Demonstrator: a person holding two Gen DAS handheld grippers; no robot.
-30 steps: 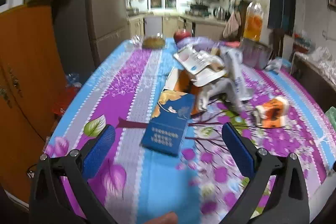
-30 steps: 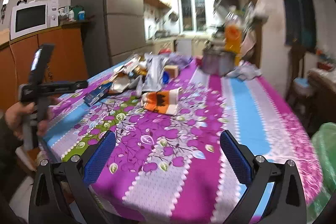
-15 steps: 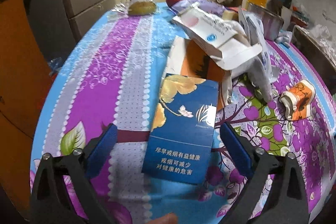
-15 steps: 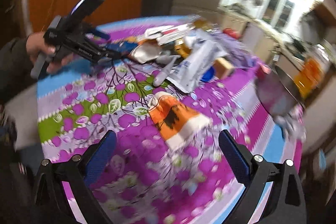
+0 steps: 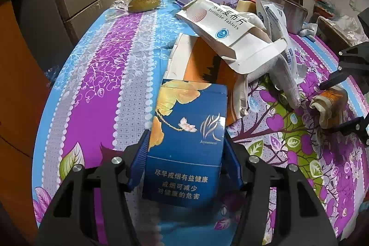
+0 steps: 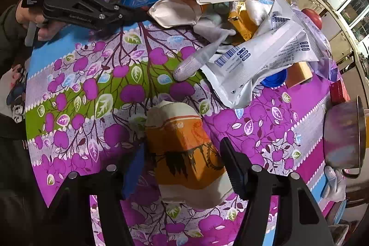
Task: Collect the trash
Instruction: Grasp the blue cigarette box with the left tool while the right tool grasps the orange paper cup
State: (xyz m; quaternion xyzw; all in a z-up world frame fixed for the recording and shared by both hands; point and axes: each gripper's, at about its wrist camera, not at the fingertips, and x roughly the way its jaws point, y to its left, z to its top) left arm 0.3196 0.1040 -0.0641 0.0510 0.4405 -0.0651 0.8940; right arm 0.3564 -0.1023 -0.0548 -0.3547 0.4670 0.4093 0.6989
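Left hand-held gripper (image 5: 186,153): jaws closing, blue cigarette pack (image 5: 184,144) sits square between them. In the left wrist view both blue pads look flush against the pack's long sides, so I read it as clamped or within a hair of it. The pack lies flat on the table (image 5: 96,75), long axis running straight out along my fingers, its far end just short of the white-and-orange carton (image 5: 184,61) at the near edge of the trash pile. Approach line is good; no yaw correction needed.

Right hand-held gripper (image 6: 182,165): jaws also closing, straddling the crumpled orange wrapper (image 6: 184,151). Long axis again roughly along the fingers, slightly skewed. The right pad is at the wrapper's edge, the left pad looks a shade apart, so not gripped yet by my read.

Taking the cigarette pack as landmark: the wrapper is well off to its right, across the green band of the cloth; the silver pouch (image 6: 260,61) and the rest of the pile sit beyond the pack. Each hand has the nearer item; no crossing.
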